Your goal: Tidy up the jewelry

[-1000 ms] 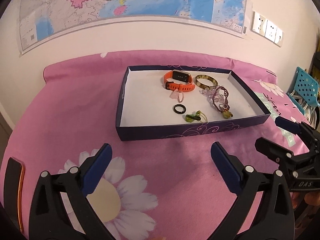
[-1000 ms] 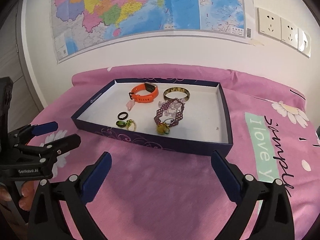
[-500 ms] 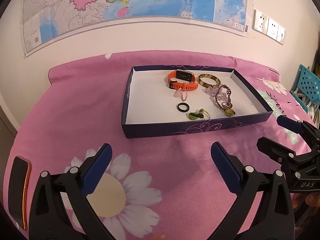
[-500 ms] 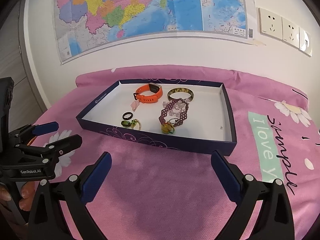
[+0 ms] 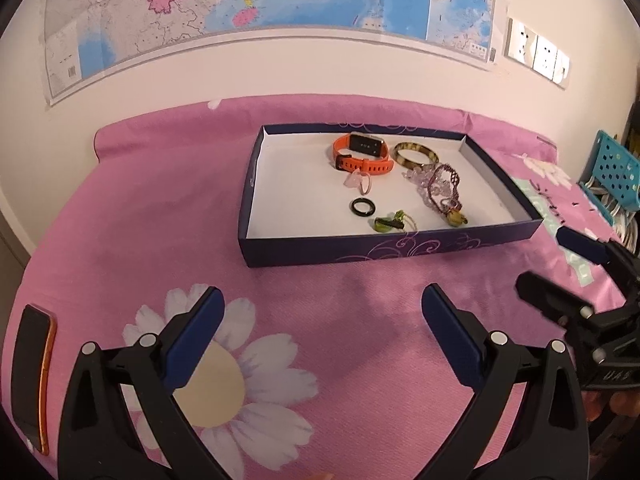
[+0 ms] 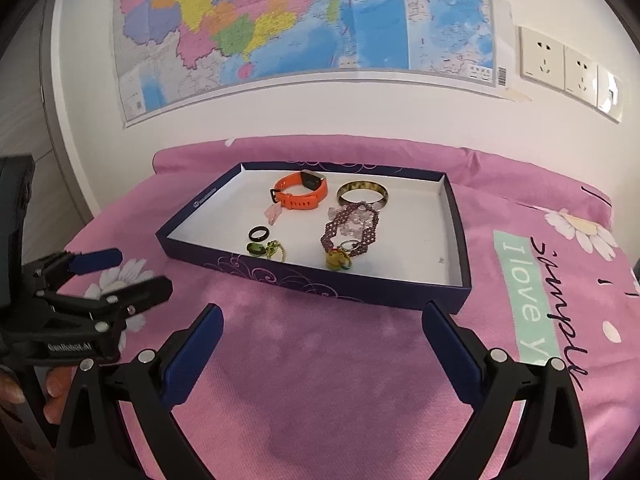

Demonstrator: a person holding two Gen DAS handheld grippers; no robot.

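I hold my left gripper (image 5: pixel 320 320) and right gripper (image 6: pixel 320 332) spread apart, empty, short of the shallow dark-blue cardboard tray (image 5: pixel 392 246) ahead; its jewelry, including an orange strap watch (image 5: pixel 362 154), lies loose, presumably awaiting sorting.

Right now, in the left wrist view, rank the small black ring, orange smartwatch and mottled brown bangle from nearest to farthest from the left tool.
1. Small black ring, mid-tray, nearest.
2. Orange smartwatch, farther back, by the rear wall.
3. Mottled brown bangle, rear, off to the right; close to the watch's depth, slightly farther.
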